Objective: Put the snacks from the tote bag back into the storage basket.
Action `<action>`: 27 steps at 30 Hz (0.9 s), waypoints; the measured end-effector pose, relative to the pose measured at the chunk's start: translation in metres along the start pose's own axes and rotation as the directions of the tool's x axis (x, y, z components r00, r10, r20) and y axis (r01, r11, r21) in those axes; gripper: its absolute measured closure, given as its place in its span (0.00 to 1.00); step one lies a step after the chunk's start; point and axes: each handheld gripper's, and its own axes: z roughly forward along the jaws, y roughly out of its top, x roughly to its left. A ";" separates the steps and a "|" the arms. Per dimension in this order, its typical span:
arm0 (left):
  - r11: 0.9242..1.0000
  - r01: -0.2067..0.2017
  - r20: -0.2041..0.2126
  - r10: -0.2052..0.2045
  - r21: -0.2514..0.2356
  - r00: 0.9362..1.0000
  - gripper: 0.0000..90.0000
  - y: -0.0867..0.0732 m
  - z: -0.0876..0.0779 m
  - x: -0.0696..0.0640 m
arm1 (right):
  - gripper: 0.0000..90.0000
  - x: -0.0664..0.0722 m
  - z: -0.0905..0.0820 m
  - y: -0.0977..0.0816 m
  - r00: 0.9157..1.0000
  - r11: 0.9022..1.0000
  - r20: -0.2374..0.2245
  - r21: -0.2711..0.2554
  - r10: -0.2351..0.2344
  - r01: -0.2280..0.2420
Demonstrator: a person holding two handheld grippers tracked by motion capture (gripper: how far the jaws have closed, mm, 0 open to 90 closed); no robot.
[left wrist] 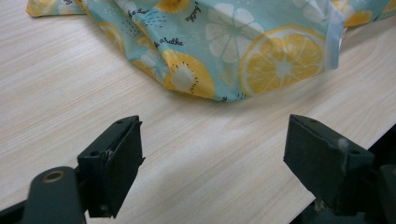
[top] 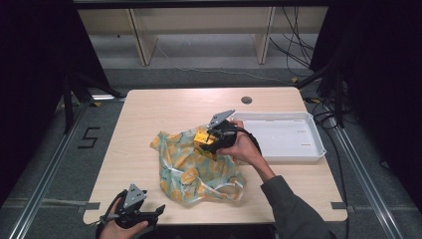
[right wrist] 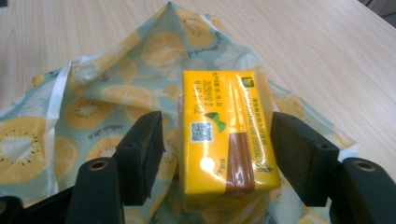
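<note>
A: Looking along the right gripper (right wrist: 217,149), what sits between its jaws?

B: A yellow plastic-wrapped rectangular pack (right wrist: 224,135) with a brown stripe and a small printed code square. It lies lengthwise in the gap, its near end level with the jaw tips and its far end pointing away from them.

A: Are the pads pressing on it?

B: The right pad looks to be against the pack's edge or very nearly so. The left pad stands a little apart, with a sliver of bag showing in between. So I'd call it not yet clamped, though the right-hand contact is hard to judge from this angle.

A: What is under the pack?

B: A thin teal plastic bag printed with orange and lemon slices (right wrist: 107,107), crumpled on the light wooden table (right wrist: 327,51). It spreads out below and beyond both jaws.

A: And the left gripper (left wrist: 212,154)?

B: Its jaws stand wide apart with bare tabletop between them. The bag's edge lies ahead of the tips, not touching them.

A: From above?

B: The right gripper (top: 215,138) rests over the bag's far part, with a white shallow plastic tray (top: 286,144) just beside that hand. The left gripper (top: 149,211) sits at the table's near edge.
</note>
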 end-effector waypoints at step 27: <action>1.000 0.001 0.009 -0.001 -0.007 1.000 0.21 -0.001 0.004 -0.001 | 0.53 -0.005 0.021 -0.005 1.000 0.999 -0.021 0.040 -0.013 0.014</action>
